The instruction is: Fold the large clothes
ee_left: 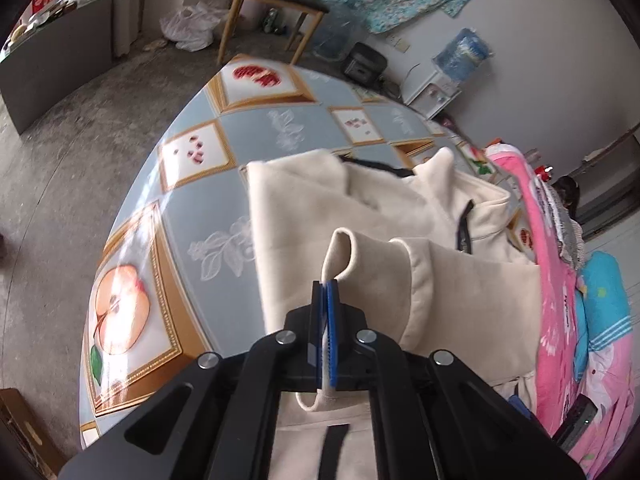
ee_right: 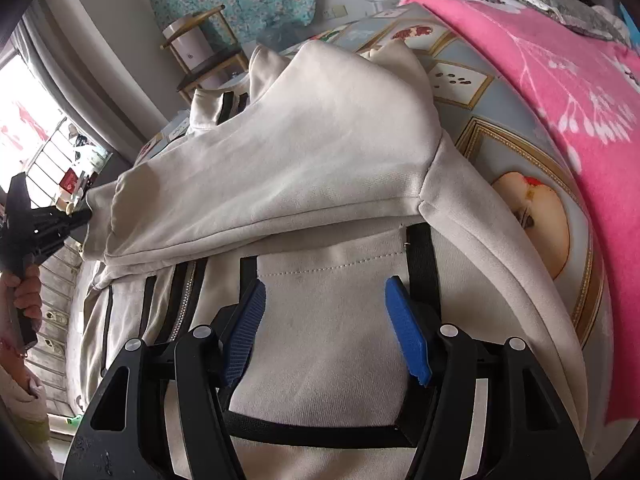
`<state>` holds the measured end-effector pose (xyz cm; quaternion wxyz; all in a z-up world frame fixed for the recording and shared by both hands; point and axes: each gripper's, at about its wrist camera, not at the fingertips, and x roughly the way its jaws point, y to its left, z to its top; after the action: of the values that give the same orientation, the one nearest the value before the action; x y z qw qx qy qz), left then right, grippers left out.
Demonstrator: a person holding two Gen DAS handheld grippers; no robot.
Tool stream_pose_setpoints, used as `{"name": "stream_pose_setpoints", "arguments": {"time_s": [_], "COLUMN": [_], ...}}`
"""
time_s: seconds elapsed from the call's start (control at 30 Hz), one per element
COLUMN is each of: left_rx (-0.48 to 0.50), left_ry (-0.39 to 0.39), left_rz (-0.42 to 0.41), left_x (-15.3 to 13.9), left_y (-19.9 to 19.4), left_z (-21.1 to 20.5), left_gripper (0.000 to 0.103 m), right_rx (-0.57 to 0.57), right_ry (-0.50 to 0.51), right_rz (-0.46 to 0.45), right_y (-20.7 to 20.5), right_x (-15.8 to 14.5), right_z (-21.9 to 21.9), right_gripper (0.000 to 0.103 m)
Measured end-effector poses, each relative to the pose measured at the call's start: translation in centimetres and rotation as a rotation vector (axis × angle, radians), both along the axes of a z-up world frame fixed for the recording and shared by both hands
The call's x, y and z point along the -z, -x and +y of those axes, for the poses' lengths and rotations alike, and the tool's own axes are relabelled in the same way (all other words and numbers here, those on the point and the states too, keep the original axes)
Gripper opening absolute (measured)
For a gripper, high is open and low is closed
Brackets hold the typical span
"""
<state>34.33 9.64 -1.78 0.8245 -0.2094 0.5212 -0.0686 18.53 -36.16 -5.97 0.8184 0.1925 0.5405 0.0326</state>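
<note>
Folding was barely begun: left gripper (ee_left: 328, 286) had clamped the jacket's (ee_right: 320, 152) sleeve cuff (ee_left: 340, 252); right gripper (ee_right: 326, 304) hovered open, empty, body unfolded.

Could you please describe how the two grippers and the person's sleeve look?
Both the left gripper and right gripper have matte black angular frames with silver round bolts and blue ribbed pads on the fingers. No cables or markings show. The person's sleeve looks cream-coloured with a yellowish-green cuff.
</note>
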Motion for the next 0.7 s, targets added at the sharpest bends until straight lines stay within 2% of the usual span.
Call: {"name": "stream_pose_setpoints", "arguments": {"time_s": [0.13,0.23,0.3,0.43,0.53,0.7], "left_rx": [-0.009,0.001,0.014,0.033,0.028,0.027], "left_ry": [-0.018,-0.039,-0.060,-0.110,-0.124,-0.148], "left_rz": [0.023,-0.002,-0.012,-0.008,0.000,0.000], "left_x": [2.5,2.0,1.7,1.8,2.2,2.2], "left_y": [0.2,0.6,0.8,0.6,0.6,0.6], "left_z": [0.1,0.0,-0.1,-0.6,-0.9,-1.2], "left_gripper": [0.002,0.002,0.002,0.002,0.002,0.002], "right_rx": [0.002,0.006,0.019,0.079,0.133,0.195], "right_ry": [0.043,0.043,0.002,-0.028,-0.085,-0.066], "right_rz": [0.000,-0.030,-0.075,-0.112,-0.052,0.058], "right_y": [0.2,0.7,0.6,-3.0,-7.8,-15.1], "right_x": [-0.8,-2.7,-4.4,-6.4,-4.5,-0.2], "right_z": [-0.2,-1.3,-2.7,-6.7,-10.0,-13.1], "right_gripper": [0.060,0.060,0.060,0.060,0.062,0.055]}}
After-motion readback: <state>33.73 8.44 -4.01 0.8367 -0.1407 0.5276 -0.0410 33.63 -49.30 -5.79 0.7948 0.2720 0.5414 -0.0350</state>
